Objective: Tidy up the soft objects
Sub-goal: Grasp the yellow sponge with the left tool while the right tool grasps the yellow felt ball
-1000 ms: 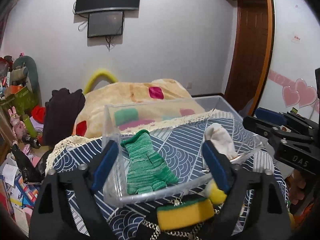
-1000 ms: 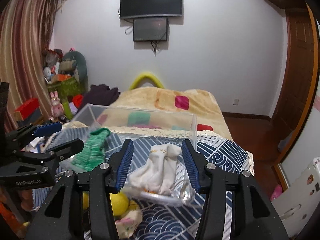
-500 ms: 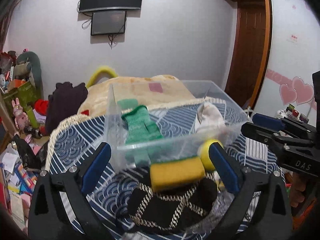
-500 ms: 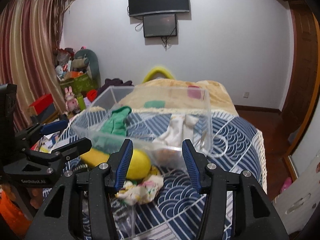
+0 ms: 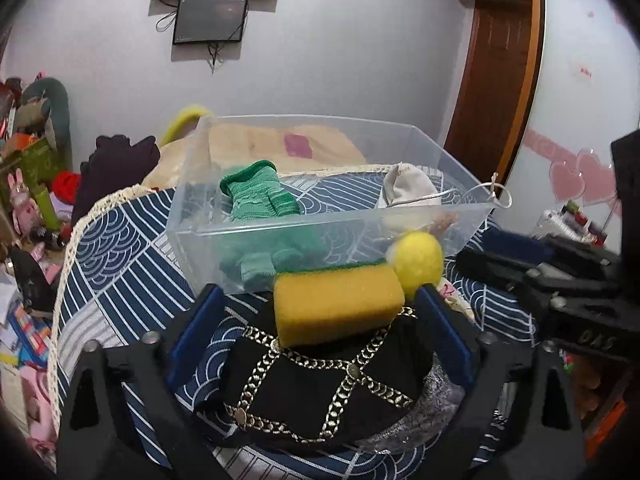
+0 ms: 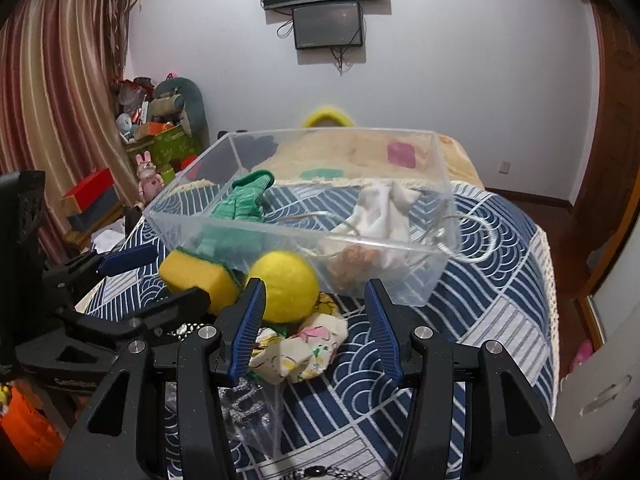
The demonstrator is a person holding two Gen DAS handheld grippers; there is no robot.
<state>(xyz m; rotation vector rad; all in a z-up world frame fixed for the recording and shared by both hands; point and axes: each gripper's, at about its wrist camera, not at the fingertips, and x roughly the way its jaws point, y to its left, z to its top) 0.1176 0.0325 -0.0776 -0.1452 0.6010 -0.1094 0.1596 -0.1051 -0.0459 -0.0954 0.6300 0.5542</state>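
A clear plastic bin [image 5: 320, 224] [image 6: 304, 236] stands on the blue patterned cloth [image 5: 120, 264]. It holds a green glove [image 5: 256, 196] [image 6: 244, 200] and a white sock [image 5: 408, 184] [image 6: 380, 212]. In front of it lie a yellow sponge [image 5: 336, 304] [image 6: 196, 276], a yellow ball [image 5: 418, 262] [image 6: 286, 286], a black chain-trimmed hat [image 5: 320, 388] and a printed cloth [image 6: 300, 352]. My left gripper [image 5: 316, 332] is open, its jaws on either side of the sponge and hat. My right gripper [image 6: 314, 328] is open over the printed cloth, near the ball.
A string loop [image 6: 476, 236] hangs at the bin's right end. A crinkled clear bag [image 6: 252, 408] lies near the front. A bed with a beige blanket [image 6: 400, 152] is behind, with clutter and toys [image 6: 160, 136] at the left and a wooden door [image 5: 496, 72] at the right.
Both grippers have pulled back from the bin toward the near edge, both still open. The sponge, ball, hat and printed cloth have come into view in front of the bin.
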